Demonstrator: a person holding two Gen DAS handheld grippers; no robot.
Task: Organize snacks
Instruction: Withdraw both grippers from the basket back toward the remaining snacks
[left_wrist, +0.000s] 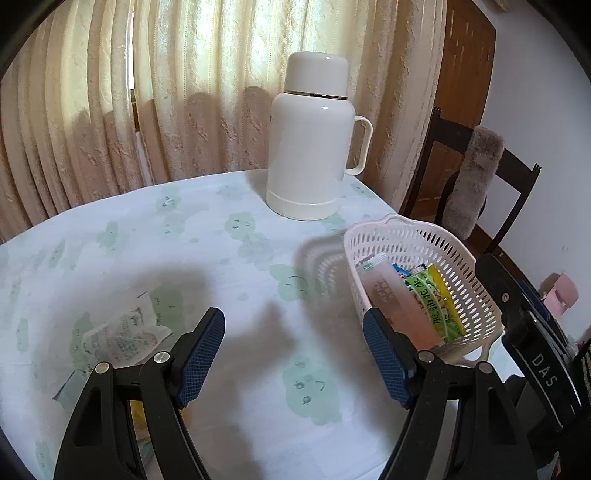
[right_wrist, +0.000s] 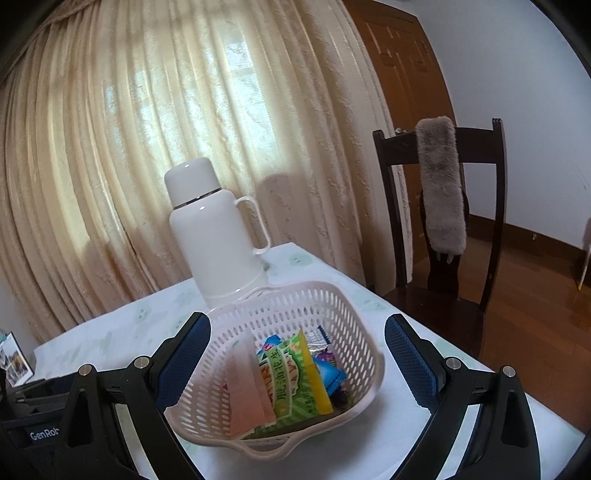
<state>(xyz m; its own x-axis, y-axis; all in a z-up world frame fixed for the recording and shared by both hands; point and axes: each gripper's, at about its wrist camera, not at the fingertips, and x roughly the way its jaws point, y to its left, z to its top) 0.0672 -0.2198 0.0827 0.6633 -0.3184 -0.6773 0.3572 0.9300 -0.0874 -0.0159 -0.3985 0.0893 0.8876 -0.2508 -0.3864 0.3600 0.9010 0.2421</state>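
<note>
A white slotted basket (right_wrist: 332, 295) stands near the table's right edge and holds several snack packets: a green one (right_wrist: 291, 373), a pale pink one (right_wrist: 247, 387) and a blue one (right_wrist: 328, 373). My right gripper (right_wrist: 297, 325) is open and hovers over the basket's near end; its pads touch nothing. In the left wrist view the basket (left_wrist: 406, 236) lies to the right. My left gripper (left_wrist: 293, 325) is open over bare tablecloth with nothing between its fingers. A pale printed snack packet (left_wrist: 122, 332) lies flat on the cloth just left of the left finger.
A tall white thermos jug (left_wrist: 310, 136) stands at the back of the table, behind the basket. A dark wooden chair (right_wrist: 443, 221) with a grey fluffy cover is beyond the right table edge. Curtains hang behind. More wrappers (left_wrist: 70, 387) lie partly hidden under the left finger.
</note>
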